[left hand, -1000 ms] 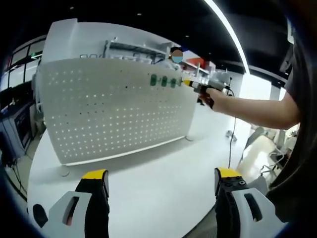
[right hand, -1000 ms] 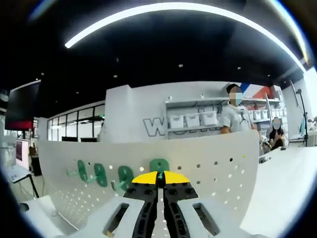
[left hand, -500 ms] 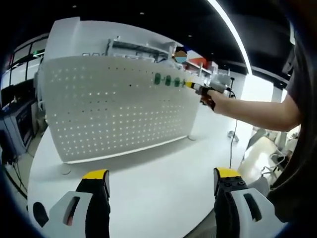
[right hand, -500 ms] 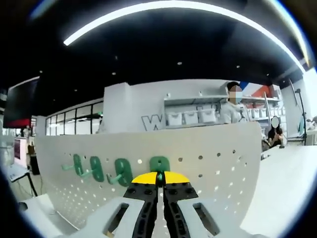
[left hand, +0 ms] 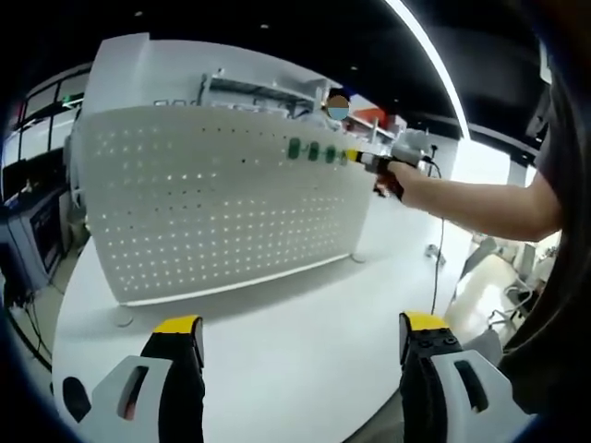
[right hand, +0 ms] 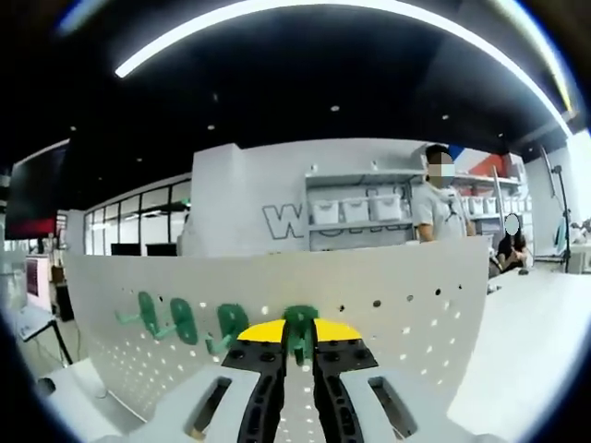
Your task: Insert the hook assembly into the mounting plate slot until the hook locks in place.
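Insertion step in hand, we judge: the right tool [right hand: 297, 334] sits against the white pegboard [right hand: 406, 305] near its top edge, jaws nearly closed on the stem of a green hook [right hand: 298, 329], whose plate lies against the board face. In the left gripper view the same right tool [left hand: 369, 161] is at the board's [left hand: 212, 203] upper right, held by a hand [left hand: 392, 177].

To do this well, we judge: keep the hook square to the board, push straight in, then press down until it seats; loosen the grip only after it resists a light tug. Keep the board and the hook row in frame.

The left tool [left hand: 300, 337] hangs low over the white desk [left hand: 277, 341], jaws wide apart, holding nothing.

Count, right gripper view: three green hooks already mounted [right hand: 182, 319] in a row to the left of the held one, so four hooks in all. One pegboard. Two tools. Two people stand behind the board.
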`<state>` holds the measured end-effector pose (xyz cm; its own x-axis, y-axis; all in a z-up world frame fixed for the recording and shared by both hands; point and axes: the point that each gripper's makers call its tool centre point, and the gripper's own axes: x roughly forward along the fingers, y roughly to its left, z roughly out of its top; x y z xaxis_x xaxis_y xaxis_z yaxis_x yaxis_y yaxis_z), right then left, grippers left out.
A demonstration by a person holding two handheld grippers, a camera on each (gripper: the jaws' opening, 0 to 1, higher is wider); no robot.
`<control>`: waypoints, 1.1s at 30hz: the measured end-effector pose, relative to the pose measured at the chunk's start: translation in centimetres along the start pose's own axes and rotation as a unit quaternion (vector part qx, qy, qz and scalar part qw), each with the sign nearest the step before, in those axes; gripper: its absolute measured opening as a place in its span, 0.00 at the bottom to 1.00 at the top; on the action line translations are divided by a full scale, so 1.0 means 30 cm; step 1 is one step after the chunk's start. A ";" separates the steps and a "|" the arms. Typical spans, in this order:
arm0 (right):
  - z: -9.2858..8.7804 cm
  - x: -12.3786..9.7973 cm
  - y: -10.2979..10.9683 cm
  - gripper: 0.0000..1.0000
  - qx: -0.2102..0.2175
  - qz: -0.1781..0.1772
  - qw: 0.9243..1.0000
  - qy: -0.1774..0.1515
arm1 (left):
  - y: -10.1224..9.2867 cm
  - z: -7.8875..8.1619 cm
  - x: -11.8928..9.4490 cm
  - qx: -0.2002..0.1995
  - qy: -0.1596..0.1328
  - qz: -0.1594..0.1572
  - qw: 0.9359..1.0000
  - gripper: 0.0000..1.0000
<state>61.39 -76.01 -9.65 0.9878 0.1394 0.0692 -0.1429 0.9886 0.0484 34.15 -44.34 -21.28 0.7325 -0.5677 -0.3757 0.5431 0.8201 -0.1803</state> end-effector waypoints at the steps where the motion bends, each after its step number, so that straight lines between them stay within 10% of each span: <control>1: 0.002 -0.002 -0.002 0.07 -0.001 -0.002 1.000 0.000 | -0.002 0.002 0.000 -0.001 -0.002 -0.001 1.000 0.89; 17: 0.118 -0.080 -0.011 0.09 0.013 -0.004 1.000 -0.023 | -0.003 0.004 -0.049 -0.006 -0.015 0.004 1.000 0.92; 33: 0.004 -0.325 0.100 0.34 -0.015 0.048 0.997 0.051 | -0.010 -0.001 -0.093 -0.006 -0.020 0.006 1.000 0.94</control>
<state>51.32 -74.40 -10.05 0.9712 0.2362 -0.0307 -0.2358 0.9717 0.0160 31.93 -43.01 -20.19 0.7541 -0.5608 -0.3419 0.5303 0.8270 -0.1870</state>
